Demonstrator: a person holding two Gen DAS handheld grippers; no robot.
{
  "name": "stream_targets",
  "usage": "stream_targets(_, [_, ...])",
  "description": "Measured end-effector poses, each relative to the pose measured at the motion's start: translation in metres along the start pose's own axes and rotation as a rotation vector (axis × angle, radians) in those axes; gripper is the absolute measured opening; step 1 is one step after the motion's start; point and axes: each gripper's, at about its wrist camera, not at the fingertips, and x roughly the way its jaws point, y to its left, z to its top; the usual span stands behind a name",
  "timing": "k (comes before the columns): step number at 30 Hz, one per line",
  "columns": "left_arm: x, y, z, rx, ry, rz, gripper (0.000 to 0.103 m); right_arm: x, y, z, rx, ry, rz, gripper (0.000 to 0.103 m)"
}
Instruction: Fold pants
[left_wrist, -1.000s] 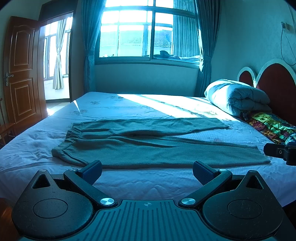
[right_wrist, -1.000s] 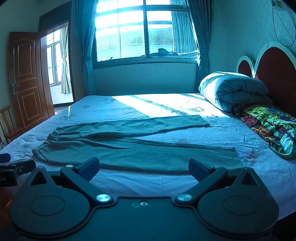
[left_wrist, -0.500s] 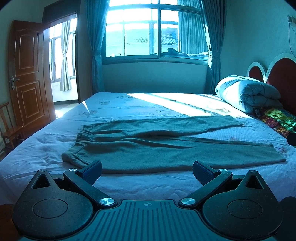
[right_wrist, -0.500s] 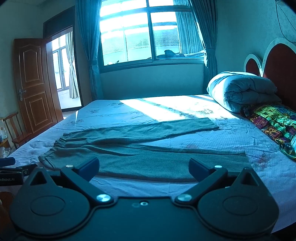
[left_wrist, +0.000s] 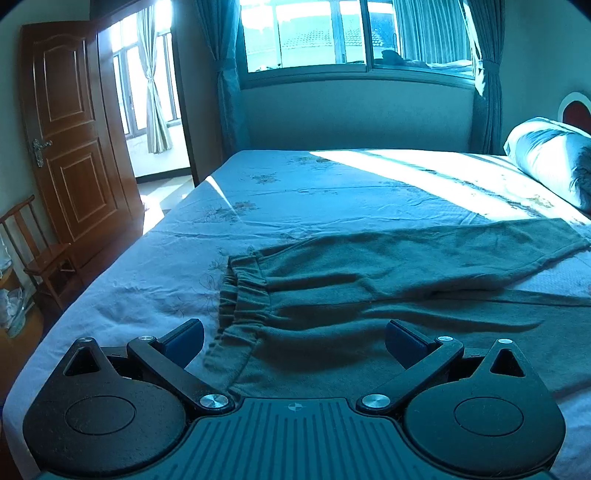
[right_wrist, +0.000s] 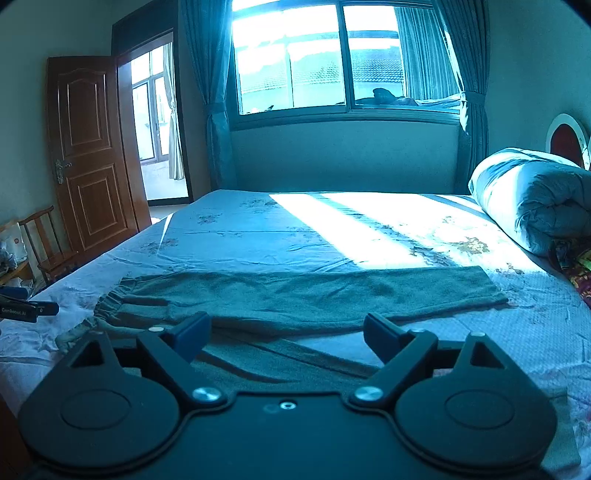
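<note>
Now: two hand-held grippers hover over grey-green pants spread on a bed.

Pants (left_wrist: 388, 273) lie flat across the pale blue floral bedsheet (left_wrist: 295, 192), elastic waistband (left_wrist: 240, 291) toward the door side, both legs stretching toward the headboard. Left gripper (left_wrist: 294, 338) has its fingers spread wide, holding nothing, above the waistband end. Right gripper (right_wrist: 287, 334) is likewise wide apart and holding nothing, above the gap between the legs. A rolled duvet (right_wrist: 535, 199) sits at the head of the bed; a wooden door (right_wrist: 92, 155) stands open beside a wooden chair (right_wrist: 46, 240).
</note>
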Motion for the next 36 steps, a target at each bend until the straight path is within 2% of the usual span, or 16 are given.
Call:
stream_targets(3, [0.076, 0.024, 0.025, -0.020, 0.046, 0.018, 0.103, 0.065, -0.003, 0.023, -0.028, 0.035, 0.001, 0.084])
stream_targets(6, [0.148, 0.048, 0.035, -0.063, 0.111, 0.034, 0.103, 0.132, -0.001, 0.037, -0.056, 0.089, -0.017, 0.084])
stream_targets(8, [0.196, 0.066, 0.036, -0.086, 0.146, 0.018, 0.103, 0.166, -0.001, 0.040, -0.061, 0.115, -0.015, 0.084])
stream_targets(10, [0.239, 0.081, 0.032, -0.125, 0.191, -0.005, 0.103, 0.195, 0.000, 0.039, -0.064, 0.131, -0.023, 0.084])
stream_targets(13, [0.291, 0.091, 0.025, -0.148, 0.249, -0.051, 0.097, 0.232, -0.003, 0.036, -0.070, 0.158, -0.031, 0.084])
stream_targets(16, [0.331, 0.095, 0.021, -0.197, 0.248, -0.170, 0.097, 0.268, -0.006, 0.031, -0.084, 0.190, -0.043, 0.084])
stream_targets(21, [0.359, 0.087, 0.025, -0.162, 0.230, -0.254, 0.096, 0.306, -0.008, 0.025, -0.096, 0.224, -0.032, 0.085])
stream_targets(23, [0.359, 0.088, 0.030, -0.165, 0.201, -0.276, 0.052, 0.324, -0.009, 0.026, -0.102, 0.240, -0.031, 0.085])
stream_targets(25, [0.361, 0.090, 0.037, -0.204, 0.194, -0.300, 0.038, 0.342, -0.010, 0.030, -0.121, 0.251, -0.023, 0.082])
stream_targets(26, [0.358, 0.086, 0.037, -0.167, 0.180, -0.295, 0.035, 0.350, -0.010, 0.031, -0.137, 0.253, -0.012, 0.080])
stream_targets(28, [0.354, 0.081, 0.036, -0.138, 0.171, -0.286, 0.032, 0.367, -0.009, 0.035, -0.208, 0.275, -0.009, 0.067])
stream_targets(31, [0.349, 0.091, 0.037, -0.168, 0.166, -0.315, 0.030, 0.391, -0.008, 0.038, -0.334, 0.329, 0.035, 0.056])
stream_targets(33, [0.351, 0.092, 0.038, -0.160, 0.181, -0.318, 0.030, 0.403, -0.015, 0.040, -0.345, 0.346, 0.047, 0.048])
stream_targets(36, [0.359, 0.092, 0.041, -0.148, 0.207, -0.314, 0.034, 0.425, -0.023, 0.039, -0.366, 0.407, 0.061, 0.050])
